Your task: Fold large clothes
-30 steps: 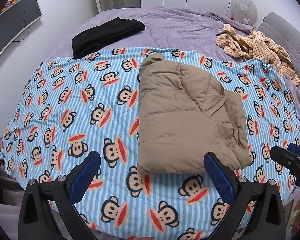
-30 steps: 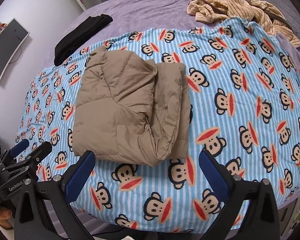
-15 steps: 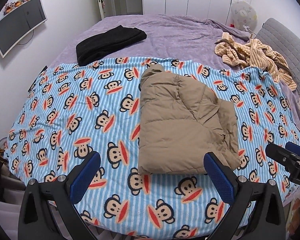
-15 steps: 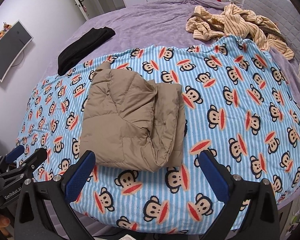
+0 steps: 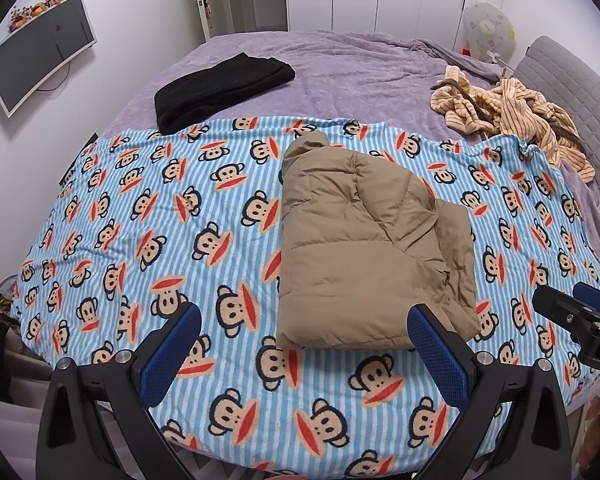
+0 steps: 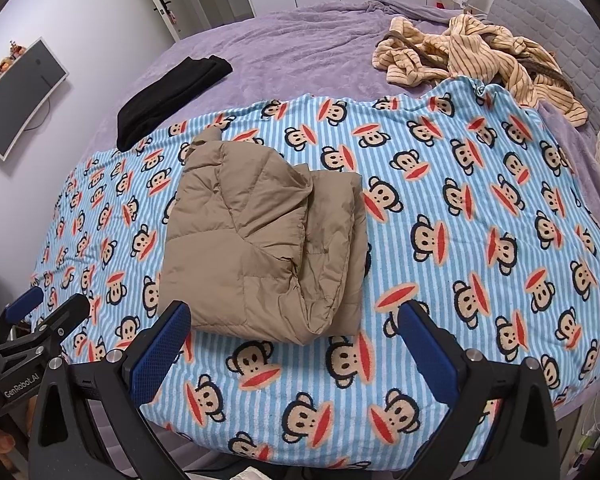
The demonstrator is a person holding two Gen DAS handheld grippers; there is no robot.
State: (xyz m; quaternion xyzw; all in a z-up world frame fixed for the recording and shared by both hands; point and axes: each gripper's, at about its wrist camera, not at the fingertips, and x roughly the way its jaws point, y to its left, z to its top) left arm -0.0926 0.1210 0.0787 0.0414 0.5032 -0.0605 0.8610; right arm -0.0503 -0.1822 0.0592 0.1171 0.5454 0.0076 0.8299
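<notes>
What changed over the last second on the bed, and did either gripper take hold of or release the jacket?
Both grippers drew back and up from the bed: the tan jacket looks smaller and more of the room shows. The left gripper and right gripper stayed open and empty; nothing was grasped or released. Jacket, black garment, striped clothes and monkey blanket lie unchanged.

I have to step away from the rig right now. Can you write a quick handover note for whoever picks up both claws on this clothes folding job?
Left claw: open, empty, held above the near edge of the bed.
Right claw: open, empty, likewise clear of the fabric.
Tan puffer jacket: folded into a compact bundle, lying on the monkey-print blanket, touched by neither claw.
Black garment: folded, at the far left on the purple bedspread.
Striped beige garment: crumpled heap at the far right by the headboard.
Done: jacket and black garment look folded.
Left: probably the striped garment; it needs spreading out before folding.
</notes>
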